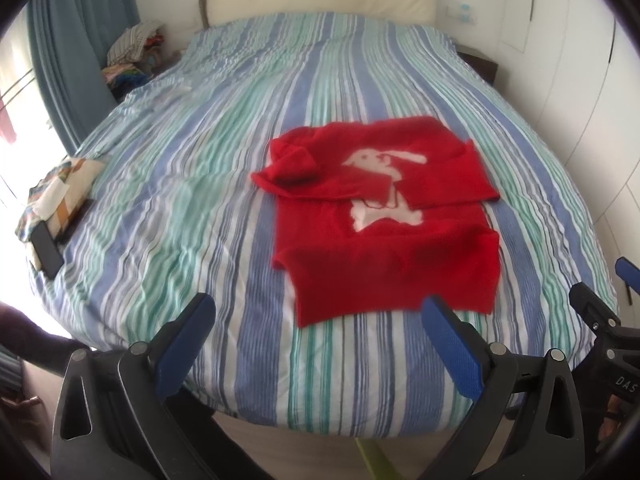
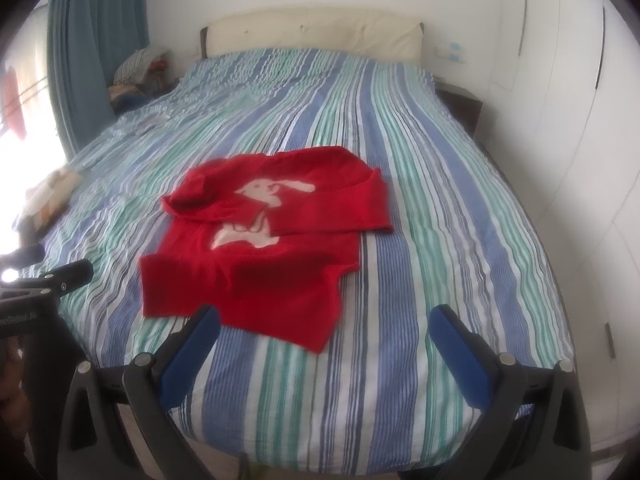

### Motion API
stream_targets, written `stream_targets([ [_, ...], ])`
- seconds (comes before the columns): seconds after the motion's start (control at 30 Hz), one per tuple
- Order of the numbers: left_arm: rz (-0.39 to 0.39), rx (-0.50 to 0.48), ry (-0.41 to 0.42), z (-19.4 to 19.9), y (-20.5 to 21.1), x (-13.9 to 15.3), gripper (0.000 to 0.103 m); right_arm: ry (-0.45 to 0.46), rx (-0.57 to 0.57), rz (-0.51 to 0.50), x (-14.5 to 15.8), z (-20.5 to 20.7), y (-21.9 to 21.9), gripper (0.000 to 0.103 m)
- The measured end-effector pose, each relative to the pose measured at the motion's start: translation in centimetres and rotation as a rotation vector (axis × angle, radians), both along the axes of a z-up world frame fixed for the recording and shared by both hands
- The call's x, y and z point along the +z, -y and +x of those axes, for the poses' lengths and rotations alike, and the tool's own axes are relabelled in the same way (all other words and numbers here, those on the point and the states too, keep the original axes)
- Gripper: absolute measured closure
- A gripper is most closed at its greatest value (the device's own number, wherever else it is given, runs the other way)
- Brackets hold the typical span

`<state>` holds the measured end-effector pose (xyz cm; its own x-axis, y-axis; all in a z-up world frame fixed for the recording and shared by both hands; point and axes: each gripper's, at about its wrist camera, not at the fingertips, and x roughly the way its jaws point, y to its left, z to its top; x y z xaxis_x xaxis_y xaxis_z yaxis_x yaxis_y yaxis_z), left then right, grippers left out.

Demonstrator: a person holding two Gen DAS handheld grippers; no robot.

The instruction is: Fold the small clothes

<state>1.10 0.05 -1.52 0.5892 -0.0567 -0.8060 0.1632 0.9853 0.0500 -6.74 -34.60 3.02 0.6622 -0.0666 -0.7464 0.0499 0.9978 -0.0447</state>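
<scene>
One red sweater [image 1: 384,220] with a white rabbit motif lies partly folded, both sleeves across its chest, near the foot of the striped bed [image 1: 200,160]. Left gripper [image 1: 320,320] and right gripper [image 2: 326,332] hover at the bed's foot, jaws spread wide, holding nothing.

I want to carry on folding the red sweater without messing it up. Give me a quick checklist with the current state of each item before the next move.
1. Left hand-held gripper open and empty: ok.
2. Right hand-held gripper open and empty: ok.
3. Red sweater lying on the striped bedspread, clear of both grippers: ok.
4. Both sleeves folded in across the front: ok.
5. Near hem flat and square: not ok, its edge is uneven.
6. Phone and other items at the bed's left edge away from the sweater: ok.
</scene>
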Motion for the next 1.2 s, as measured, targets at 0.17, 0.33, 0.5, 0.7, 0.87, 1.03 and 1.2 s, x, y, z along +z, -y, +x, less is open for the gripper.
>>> stream_targets([
  [0.17,-0.002,0.002,-0.006,0.09,-0.15,-0.11,0.0,-0.004,-0.001,-0.006,-0.22,0.12,-0.2,0.0],
  [0.33,-0.004,0.002,0.001,0.06,-0.16,0.02,0.0,-0.003,-0.003,-0.005,-0.2,0.21,-0.16,0.0],
  [0.5,-0.008,0.001,0.0,0.05,-0.17,0.12,0.0,-0.006,-0.002,-0.003,-0.2,0.22,-0.18,0.0],
  [0.7,-0.013,-0.003,0.005,-0.05,-0.15,0.26,0.0,-0.002,-0.003,-0.008,-0.21,0.18,-0.24,0.0],
  [0.87,-0.015,-0.001,0.005,-0.11,-0.23,0.24,0.0,0.0,-0.01,-0.018,-0.25,0.12,-0.49,0.0],
  [1.03,-0.014,0.0,0.005,-0.16,-0.32,0.17,0.0,-0.004,-0.011,-0.018,-0.34,0.05,-0.53,0.0],
  [1.2,-0.01,-0.002,0.005,-0.13,-0.35,0.03,0.0,-0.006,-0.014,-0.016,-0.42,0.02,-0.49,0.0],
])
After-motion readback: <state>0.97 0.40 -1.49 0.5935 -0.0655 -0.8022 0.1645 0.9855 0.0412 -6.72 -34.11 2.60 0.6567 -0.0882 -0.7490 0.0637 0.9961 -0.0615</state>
